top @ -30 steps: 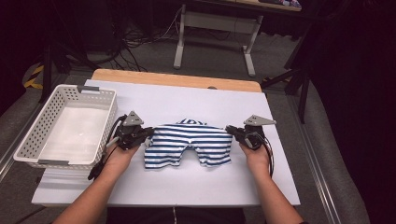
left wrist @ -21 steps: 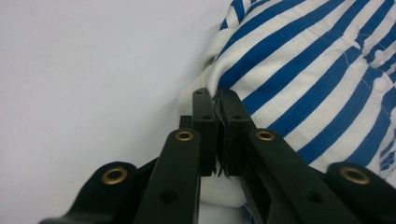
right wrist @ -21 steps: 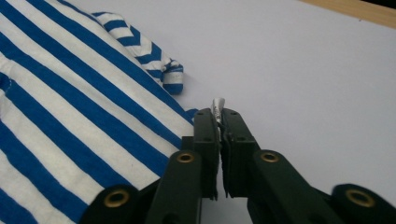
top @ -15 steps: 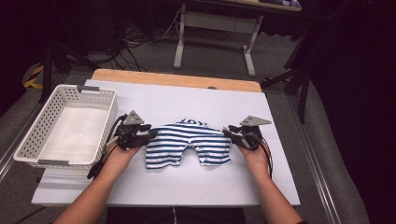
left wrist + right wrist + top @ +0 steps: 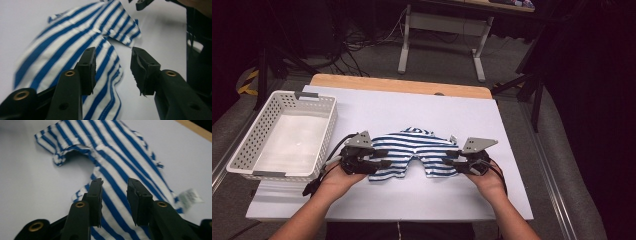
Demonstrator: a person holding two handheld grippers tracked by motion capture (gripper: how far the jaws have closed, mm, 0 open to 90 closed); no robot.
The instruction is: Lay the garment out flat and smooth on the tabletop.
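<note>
A small blue-and-white striped garment (image 5: 412,148) lies spread flat on the white table top (image 5: 412,107). My left gripper (image 5: 384,159) is at its left end and my right gripper (image 5: 448,162) at its right end, both pointing inward. In the left gripper view the jaws (image 5: 113,60) stand apart just above the striped cloth (image 5: 72,42), pinching nothing. The right gripper (image 5: 115,186) also hovers open over the cloth (image 5: 120,157). Both pairs of jaws have just opened from shut, then eased in slightly, with cloth below them and not gripped.
An empty white perforated basket (image 5: 331,117) stands at the table's left edge, close to my left hand. A white label (image 5: 190,195) sticks out of the garment's hem. A wooden strip (image 5: 402,85) runs along the far edge, with dark floor, cables and a stand beyond.
Both grippers were shut on the garment's ends; now both are open and have let go. Each hand has shifted a little inward and toward the person. The garment lies flat.
</note>
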